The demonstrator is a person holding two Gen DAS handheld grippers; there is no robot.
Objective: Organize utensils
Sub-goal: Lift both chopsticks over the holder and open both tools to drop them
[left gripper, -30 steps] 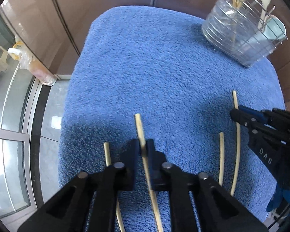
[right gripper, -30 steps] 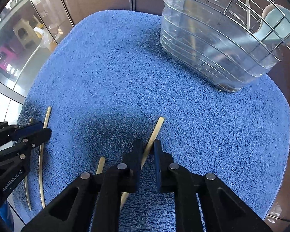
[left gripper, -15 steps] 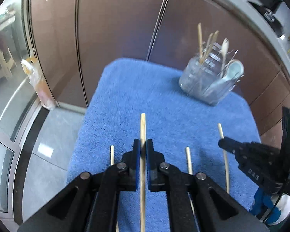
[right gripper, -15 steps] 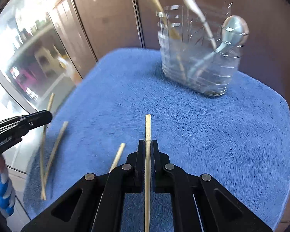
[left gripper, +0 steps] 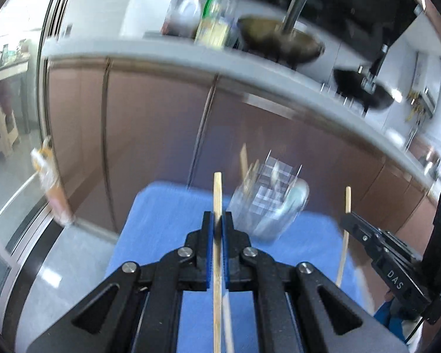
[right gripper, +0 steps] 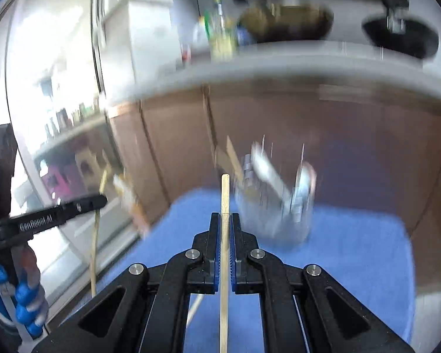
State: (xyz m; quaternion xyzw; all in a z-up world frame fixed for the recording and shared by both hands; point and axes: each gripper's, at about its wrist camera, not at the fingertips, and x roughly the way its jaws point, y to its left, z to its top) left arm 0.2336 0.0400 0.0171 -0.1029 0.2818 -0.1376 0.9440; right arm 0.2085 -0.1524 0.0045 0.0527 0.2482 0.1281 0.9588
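Note:
My left gripper (left gripper: pixel 217 217) is shut on a wooden chopstick (left gripper: pixel 217 191) that sticks out ahead of the jaws, lifted above the blue towel (left gripper: pixel 161 220). My right gripper (right gripper: pixel 225 217) is shut on a second chopstick (right gripper: pixel 225 194), also raised. The clear wire utensil holder (left gripper: pixel 269 203), blurred, stands at the towel's far side with chopsticks and a spoon in it. Each gripper shows in the other's view: the right gripper (left gripper: pixel 346 220) with its chopstick (left gripper: pixel 344 250), the left gripper (right gripper: pixel 101 200) with its chopstick (right gripper: pixel 94 250). The holder (right gripper: pixel 279 206) is ahead and to the right.
Another chopstick (right gripper: pixel 195 309) lies on the towel (right gripper: pixel 352 250) below the jaws. Brown cabinet doors (left gripper: pixel 150 123) rise behind it under a grey counter (left gripper: pixel 191 56) with bottles and woks. A glass door (left gripper: pixel 11 147) is at the left. A blue-gloved hand (right gripper: pixel 29 303) holds the left gripper.
Both grippers rose off the towel and tilted up, each carrying a chopstick. The right jaws closed fully on theirs. The counter came into view and the holder looks smaller and farther.

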